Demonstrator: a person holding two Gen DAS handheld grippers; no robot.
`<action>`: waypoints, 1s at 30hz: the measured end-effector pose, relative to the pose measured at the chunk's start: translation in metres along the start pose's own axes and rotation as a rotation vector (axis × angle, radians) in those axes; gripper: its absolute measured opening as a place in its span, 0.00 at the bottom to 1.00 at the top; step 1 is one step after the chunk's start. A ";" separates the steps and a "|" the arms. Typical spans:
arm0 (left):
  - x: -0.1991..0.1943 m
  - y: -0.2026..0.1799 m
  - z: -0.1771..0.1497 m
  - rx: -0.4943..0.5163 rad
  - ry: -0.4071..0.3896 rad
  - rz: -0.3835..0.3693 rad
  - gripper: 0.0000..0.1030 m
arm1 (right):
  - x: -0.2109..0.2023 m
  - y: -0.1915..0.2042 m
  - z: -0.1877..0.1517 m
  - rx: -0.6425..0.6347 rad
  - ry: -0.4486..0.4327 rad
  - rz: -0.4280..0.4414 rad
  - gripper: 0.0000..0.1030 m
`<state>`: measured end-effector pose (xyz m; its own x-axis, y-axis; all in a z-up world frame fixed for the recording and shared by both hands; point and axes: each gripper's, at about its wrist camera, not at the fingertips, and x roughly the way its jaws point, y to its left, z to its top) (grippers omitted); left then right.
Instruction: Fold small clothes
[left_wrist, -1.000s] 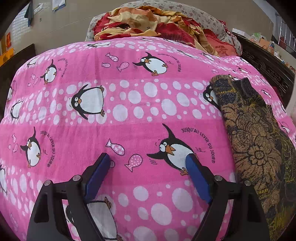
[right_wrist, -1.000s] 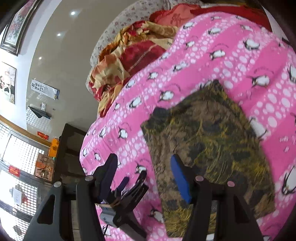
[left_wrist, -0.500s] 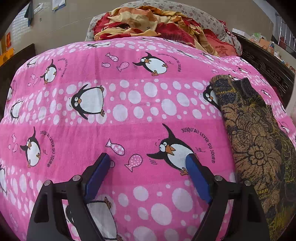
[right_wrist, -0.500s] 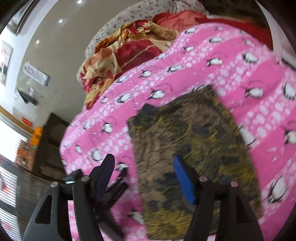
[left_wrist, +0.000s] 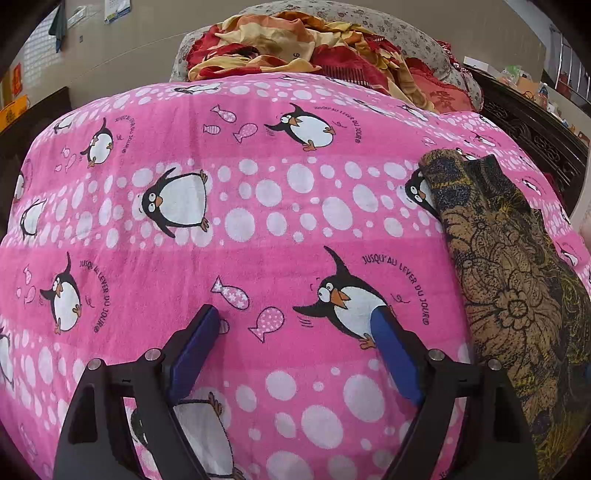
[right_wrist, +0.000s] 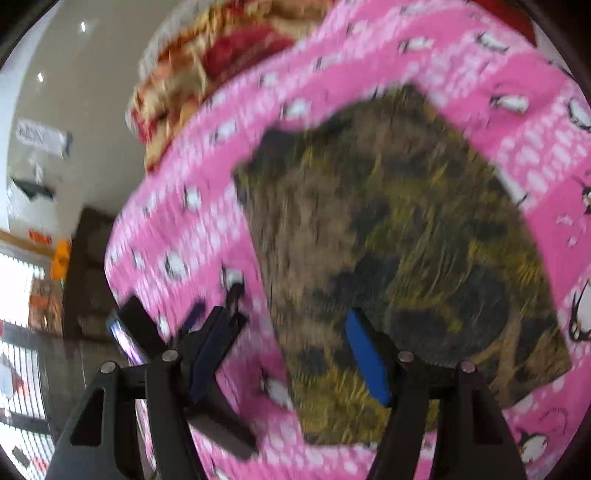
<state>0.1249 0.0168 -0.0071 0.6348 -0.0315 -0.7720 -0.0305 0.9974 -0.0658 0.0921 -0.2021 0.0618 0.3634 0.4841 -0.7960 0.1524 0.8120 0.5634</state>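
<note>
Left wrist view: the left gripper (left_wrist: 295, 325) hangs over a pink penguin-print blanket (left_wrist: 229, 206) that covers the bed, its blue-padded jaws standing wide apart with only blanket between them. The task's thing, a dark brown-and-gold patterned garment (left_wrist: 506, 280), lies flat on the blanket to the right of the jaws, outside them and just beyond the right finger. Its long axis runs from the near right edge of the picture up and away toward the far end of the bed, where its narrower end lies beside a printed penguin. A heap of red and yellow bedding (left_wrist: 303, 48) sits at the far end of the bed.

Right wrist view, blurred by motion: the right gripper (right_wrist: 288, 332) is above the same garment (right_wrist: 388, 229), jaws apart, having just been opening, and nothing is clamped. The garment's near left edge lies between the fingers, the rest spreading up and right past the right finger (right_wrist: 365, 354). Its long axis slants from lower right to upper left. The other gripper's dark frame shows behind the left finger
</note>
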 end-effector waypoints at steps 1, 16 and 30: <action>0.000 0.000 0.000 0.000 0.000 0.000 0.65 | 0.003 0.003 -0.004 -0.027 0.022 0.011 0.67; 0.000 0.000 0.000 0.001 0.000 -0.002 0.65 | -0.003 -0.030 -0.008 -0.197 -0.011 0.099 0.67; 0.002 -0.002 0.002 0.004 0.008 0.000 0.71 | -0.075 -0.100 -0.021 -0.464 -0.339 0.116 0.66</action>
<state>0.1277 0.0148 -0.0074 0.6284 -0.0316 -0.7772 -0.0280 0.9976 -0.0632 0.0304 -0.3131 0.0606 0.6389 0.5088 -0.5770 -0.2964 0.8550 0.4257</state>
